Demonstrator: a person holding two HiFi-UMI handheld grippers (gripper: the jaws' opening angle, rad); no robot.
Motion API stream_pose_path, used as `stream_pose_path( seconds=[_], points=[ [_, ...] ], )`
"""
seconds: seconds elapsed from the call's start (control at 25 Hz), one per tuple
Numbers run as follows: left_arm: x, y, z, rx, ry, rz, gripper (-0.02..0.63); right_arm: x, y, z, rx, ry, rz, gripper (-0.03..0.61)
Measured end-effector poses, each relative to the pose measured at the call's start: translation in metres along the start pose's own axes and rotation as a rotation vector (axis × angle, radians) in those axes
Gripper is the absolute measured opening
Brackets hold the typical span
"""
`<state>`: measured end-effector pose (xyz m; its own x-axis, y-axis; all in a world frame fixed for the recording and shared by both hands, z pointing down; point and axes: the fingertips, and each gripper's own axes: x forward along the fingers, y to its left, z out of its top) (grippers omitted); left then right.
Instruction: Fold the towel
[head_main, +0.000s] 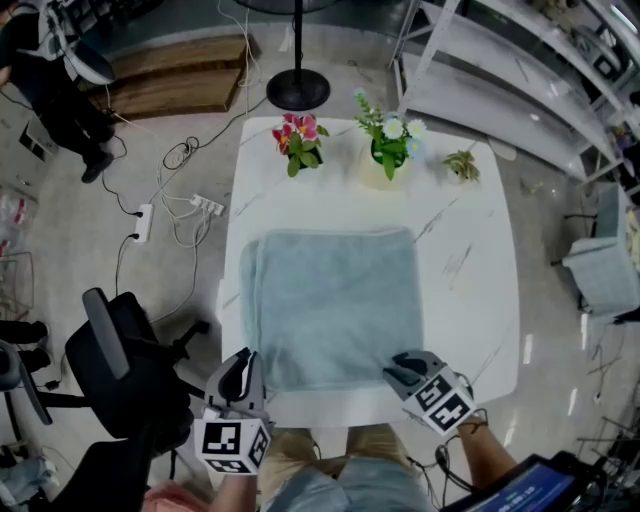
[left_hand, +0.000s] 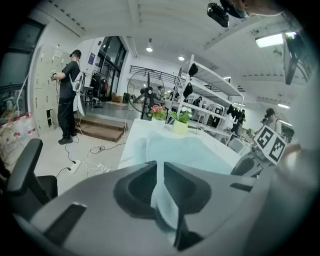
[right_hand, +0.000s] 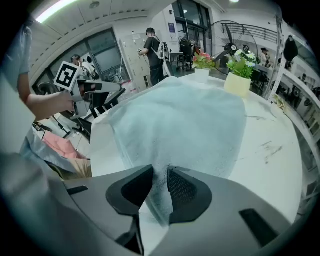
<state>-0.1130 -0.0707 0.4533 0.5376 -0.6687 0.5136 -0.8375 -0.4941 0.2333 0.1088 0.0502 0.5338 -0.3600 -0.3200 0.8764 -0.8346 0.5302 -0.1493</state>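
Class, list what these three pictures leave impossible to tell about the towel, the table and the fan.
- Near corners of the towel: head view, covered by the left gripper and right gripper.
- Its layer count: every view, edges too soft.
- Head of the fan: head view, mostly cut off at the top edge.
- Legs of the table: hidden beneath its top.

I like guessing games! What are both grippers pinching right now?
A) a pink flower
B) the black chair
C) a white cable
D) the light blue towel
D: the towel has its near corners pinched between the jaws of the left gripper and the right gripper.
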Motion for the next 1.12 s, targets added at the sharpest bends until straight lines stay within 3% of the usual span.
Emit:
stream_pose_path(
  seconds=[0.12,0.2,0.36,0.56,0.68,0.8,1.12],
  points=[
    [-0.005,-0.005,-0.002,-0.023,0.002,0.007,0.048,-0.009,0.002,-0.006,-0.041,0.038,0.029,0.118],
    [-0.011,-0.007,-0.004,-0.041,0.005,0.019,0.048,-0.021,0.003,0.016,-0.061,0.0,0.062,0.135],
    [-0.023,-0.009,-0.015,-0.083,-0.01,0.049,0.054,-0.051,0.006,0.109,-0.153,-0.182,0.121,0.137],
    [-0.037,-0.017,-0.02,-0.14,-0.003,0.086,0.084,-0.056,0.002,0.217,-0.42,-0.305,0.127,0.168],
    [-0.04,-0.017,-0.028,-0.17,0.005,0.137,0.098,-0.036,-0.004,0.261,-0.588,-0.32,0.127,0.188],
    [-0.038,-0.017,-0.044,-0.179,0.03,0.182,0.104,-0.003,-0.014,0.287,-0.673,-0.31,0.16,0.2],
    [-0.035,-0.003,-0.075,-0.241,0.099,0.251,0.086,0.081,-0.033,0.309,-0.692,-0.219,0.335,0.202]
  ],
)
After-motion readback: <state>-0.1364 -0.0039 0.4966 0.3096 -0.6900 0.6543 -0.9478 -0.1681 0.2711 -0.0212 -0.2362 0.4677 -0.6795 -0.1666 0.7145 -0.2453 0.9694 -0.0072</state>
